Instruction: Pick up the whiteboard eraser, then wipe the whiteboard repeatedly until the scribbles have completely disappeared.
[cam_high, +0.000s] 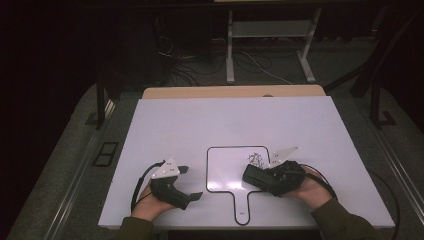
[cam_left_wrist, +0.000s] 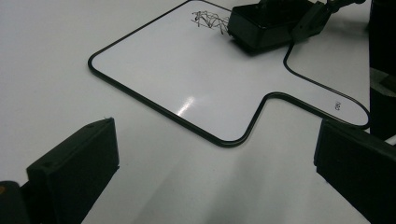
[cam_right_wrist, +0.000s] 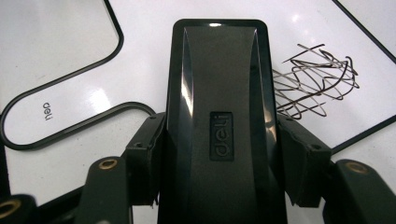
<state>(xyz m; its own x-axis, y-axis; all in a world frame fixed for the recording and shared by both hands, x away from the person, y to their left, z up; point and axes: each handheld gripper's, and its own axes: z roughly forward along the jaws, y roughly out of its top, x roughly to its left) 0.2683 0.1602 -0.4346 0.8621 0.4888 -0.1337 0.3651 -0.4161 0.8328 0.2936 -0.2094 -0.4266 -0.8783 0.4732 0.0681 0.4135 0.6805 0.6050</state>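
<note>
A small paddle-shaped whiteboard (cam_high: 225, 172) with a black rim lies on the white table, its handle (cam_high: 241, 207) toward the person. A black scribble (cam_high: 256, 158) marks its far right corner, seen also as the scribble (cam_right_wrist: 317, 79) and the scribble (cam_left_wrist: 210, 19). My right gripper (cam_high: 252, 176) is shut on a black eraser (cam_right_wrist: 219, 121), which rests on the whiteboard (cam_right_wrist: 60, 56) just beside the scribble. The eraser (cam_left_wrist: 266, 23) appears in the left gripper view too. My left gripper (cam_high: 190, 182) stands open at the board's left, nothing between its jaws, over bare table (cam_left_wrist: 56, 70).
The white tabletop (cam_high: 170, 125) spreads wide around the board. Beyond its far edge a wooden strip (cam_high: 230, 92), desk legs (cam_high: 230, 50) and cables (cam_high: 180, 60) lie on a dark floor. Cables trail from both grippers.
</note>
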